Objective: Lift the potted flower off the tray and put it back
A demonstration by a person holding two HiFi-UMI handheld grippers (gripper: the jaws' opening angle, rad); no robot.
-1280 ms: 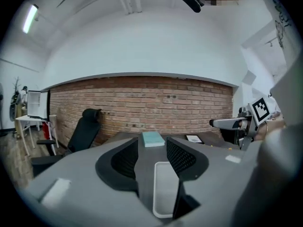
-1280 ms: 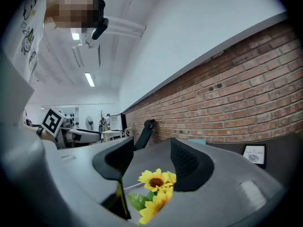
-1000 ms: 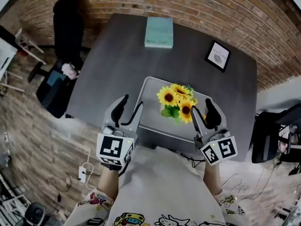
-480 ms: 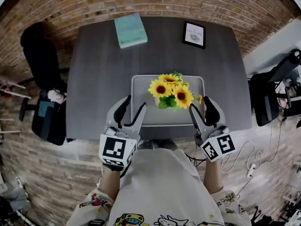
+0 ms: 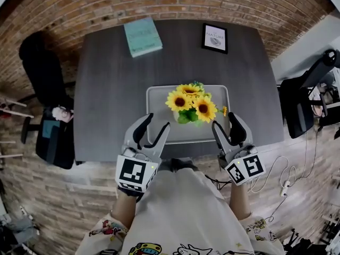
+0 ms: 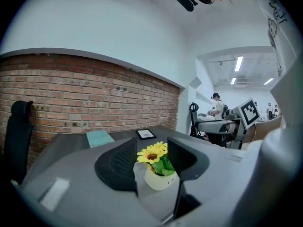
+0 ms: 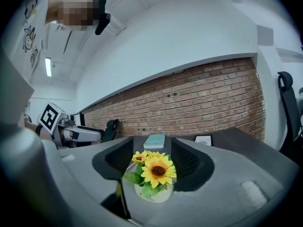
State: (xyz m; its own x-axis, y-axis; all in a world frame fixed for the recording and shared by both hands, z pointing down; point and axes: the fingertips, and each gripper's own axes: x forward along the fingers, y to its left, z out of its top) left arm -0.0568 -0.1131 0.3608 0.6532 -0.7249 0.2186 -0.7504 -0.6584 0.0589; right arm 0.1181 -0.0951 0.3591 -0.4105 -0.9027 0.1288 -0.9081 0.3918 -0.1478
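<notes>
Yellow blooms, white pot: the flower sits mid-tray, not yet lifted, so I judge the whole job is left to do. The left gripper and right gripper hover at the tray's near corners, jaws half apart, clasping nothing, pot framed ahead of each.

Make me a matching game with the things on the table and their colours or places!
Things:
1. potted flower
2. tray
3. book
4. picture frame

Descriptions:
A. pale grey, near the table's front edge
B. black border, far side, to the right
C. yellow blooms, standing on the tray
D. teal, far side, to the left

Pairs: 1-C, 2-A, 3-D, 4-B
</notes>
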